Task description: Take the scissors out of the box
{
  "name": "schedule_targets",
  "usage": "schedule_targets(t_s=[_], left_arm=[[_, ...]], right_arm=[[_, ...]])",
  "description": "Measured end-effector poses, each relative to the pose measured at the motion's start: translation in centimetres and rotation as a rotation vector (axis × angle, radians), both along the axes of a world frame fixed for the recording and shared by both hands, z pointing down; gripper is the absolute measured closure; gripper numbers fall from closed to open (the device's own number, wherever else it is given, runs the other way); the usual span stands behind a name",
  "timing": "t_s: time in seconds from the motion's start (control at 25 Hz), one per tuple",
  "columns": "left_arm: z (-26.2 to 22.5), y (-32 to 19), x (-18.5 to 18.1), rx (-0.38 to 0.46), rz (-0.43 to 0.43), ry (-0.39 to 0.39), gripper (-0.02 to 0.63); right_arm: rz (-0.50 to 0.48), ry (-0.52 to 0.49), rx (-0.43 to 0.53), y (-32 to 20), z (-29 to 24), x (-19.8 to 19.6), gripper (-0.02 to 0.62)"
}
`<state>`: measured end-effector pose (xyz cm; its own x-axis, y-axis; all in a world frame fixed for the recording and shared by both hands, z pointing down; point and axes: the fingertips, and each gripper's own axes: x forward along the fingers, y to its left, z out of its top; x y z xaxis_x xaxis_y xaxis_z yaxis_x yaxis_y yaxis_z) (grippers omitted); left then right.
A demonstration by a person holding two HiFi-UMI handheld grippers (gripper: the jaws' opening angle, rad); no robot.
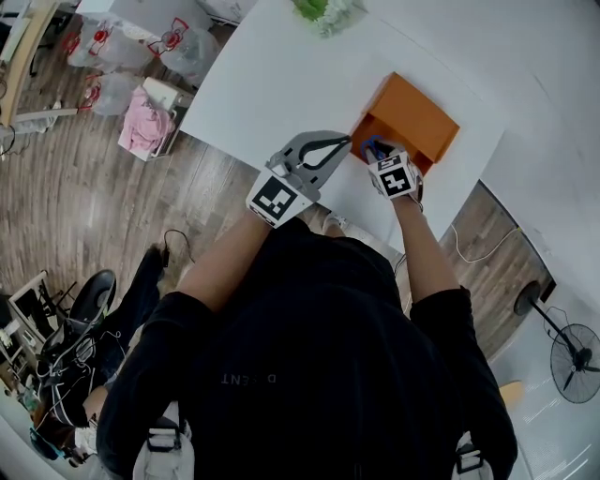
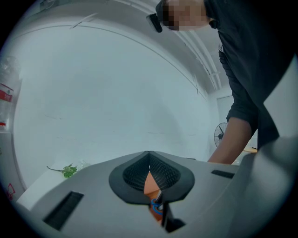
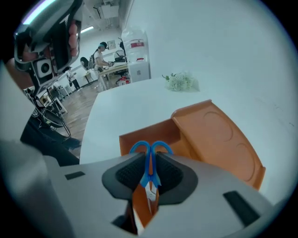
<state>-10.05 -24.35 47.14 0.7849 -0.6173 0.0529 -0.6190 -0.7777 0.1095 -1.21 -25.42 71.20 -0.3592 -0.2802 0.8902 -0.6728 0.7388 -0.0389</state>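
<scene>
Scissors [image 3: 150,173], blue looped handles, pinched in right gripper [image 3: 150,157], left gripper [image 2: 149,155] closed, orange box [image 3: 214,135]

Green sprig [image 1: 326,11] sits at the far edge of the white table [image 1: 272,84]. Off its left edge, on the wood floor [image 1: 84,206]: pink cloth [image 1: 143,124], plastic bags [image 1: 178,42]. Floor fan [image 1: 574,351] stands beyond the right corner.

Wood floor [image 1: 84,206], white table [image 1: 272,84] (fan [image 1: 572,352] nearby), possibly desks [image 3: 111,69] behind.
</scene>
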Motion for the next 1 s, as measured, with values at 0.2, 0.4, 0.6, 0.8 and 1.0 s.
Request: schedule_targets(t_s=[0.2, 0.4, 0.6, 0.8, 1.0], left_arm=[[-1.0, 0.3, 0.9, 0.023, 0.017, -0.004, 0.588], [-1.9, 0.4, 1.7, 0.038, 0.037, -0.007, 0.588], [-2.6, 0.4, 2.3, 0.06, 0.052, -0.019, 0.588], [-3.6, 0.2, 2.9, 0.07, 0.058, -0.026, 0.588], [-4.6, -0.2, 3.4, 0.073, 0.068, -0.033, 0.588]], right_arm=[[0.034, -0.068, 0.06, -0.1, -2.7, 0.0, 0.511], [0.06, -0.112, 0.146, -0.6, -5.2, 0.3, 0.511], [0.103, -0.179, 0.222, -0.9, -7.5, 0.9, 0.511], [0.17, -0.278, 0.239, -1.1, -10.3, 1.8, 0.511], [0.192, -0.376, 0.273, -1.4, -14.5, 2.0, 0.509]])
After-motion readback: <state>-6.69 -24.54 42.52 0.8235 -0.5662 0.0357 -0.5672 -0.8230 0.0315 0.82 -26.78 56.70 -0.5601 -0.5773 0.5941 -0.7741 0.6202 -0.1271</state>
